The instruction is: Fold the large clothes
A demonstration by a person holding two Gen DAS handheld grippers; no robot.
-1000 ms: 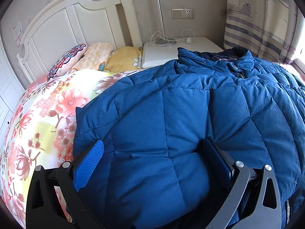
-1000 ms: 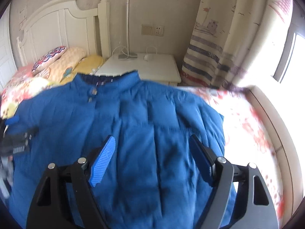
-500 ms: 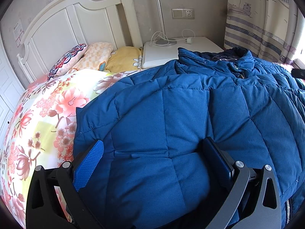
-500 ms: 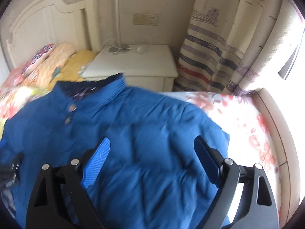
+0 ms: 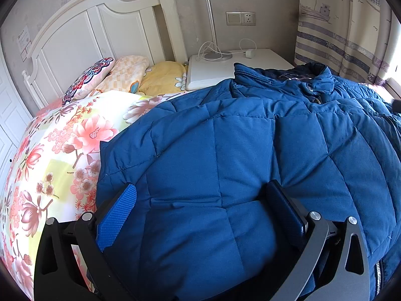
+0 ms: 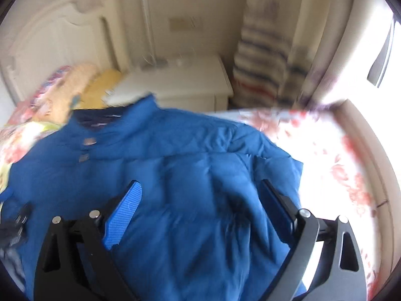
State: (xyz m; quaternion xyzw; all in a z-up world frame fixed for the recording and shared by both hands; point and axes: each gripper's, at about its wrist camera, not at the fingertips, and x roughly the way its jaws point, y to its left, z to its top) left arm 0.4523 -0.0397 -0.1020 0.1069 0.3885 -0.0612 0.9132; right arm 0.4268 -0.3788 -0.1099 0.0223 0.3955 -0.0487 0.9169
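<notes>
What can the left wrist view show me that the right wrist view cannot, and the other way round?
Only the left wrist view shows the wall socket sharply, and the lamp cable on the nightstand.

Only the right wrist view, which is blurred, shows the bright window side and the jacket's far edge on the floral sheet.

Both show the blue jacket, the headboard and the pillows.

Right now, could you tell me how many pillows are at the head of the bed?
3, in a row along the headboard: the patterned pillow leftmost, the checked pillow in the middle, the yellow pillow beside the nightstand. More may be hidden.
</notes>
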